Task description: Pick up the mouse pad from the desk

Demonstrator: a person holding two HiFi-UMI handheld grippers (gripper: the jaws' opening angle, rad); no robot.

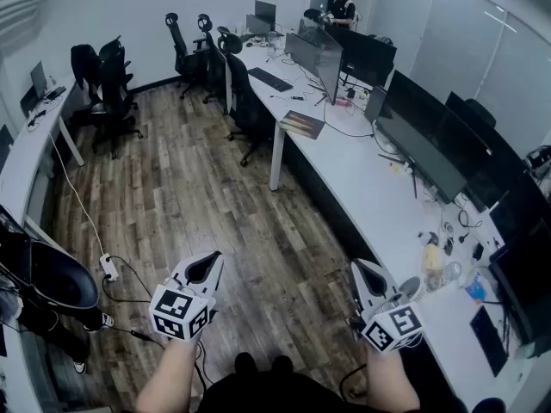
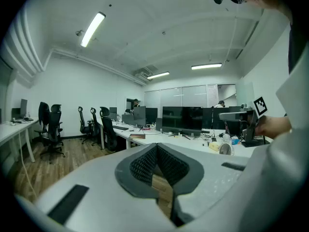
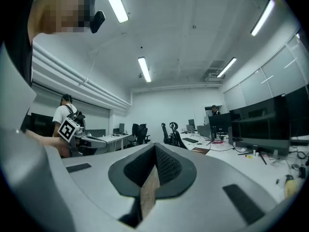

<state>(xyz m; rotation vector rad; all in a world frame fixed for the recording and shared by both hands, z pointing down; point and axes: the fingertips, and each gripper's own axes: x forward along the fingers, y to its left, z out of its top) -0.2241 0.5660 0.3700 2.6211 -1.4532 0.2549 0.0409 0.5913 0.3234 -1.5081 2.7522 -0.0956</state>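
Note:
A dark rectangular mouse pad (image 1: 302, 124) with a coloured print lies at the near edge of the long white desk (image 1: 362, 166), far ahead of me. It also shows in the left gripper view as a small brown mouse pad (image 2: 137, 136) and in the right gripper view as the same flat mouse pad (image 3: 200, 150). My left gripper (image 1: 207, 266) and right gripper (image 1: 369, 274) hang side by side over the wooden floor, well short of the pad. Both are shut with nothing between the jaws, as seen at the left gripper (image 2: 157, 146) and the right gripper (image 3: 155, 146).
Monitors (image 1: 320, 52), a keyboard (image 1: 270, 79), a small fan (image 1: 411, 288) and clutter line the desk. Black office chairs (image 1: 245, 110) stand against it, with more chairs (image 1: 108, 84) by a second desk (image 1: 26, 157) at the left. A power strip and cables (image 1: 110, 268) lie on the floor. A person (image 1: 342, 9) sits at the far end.

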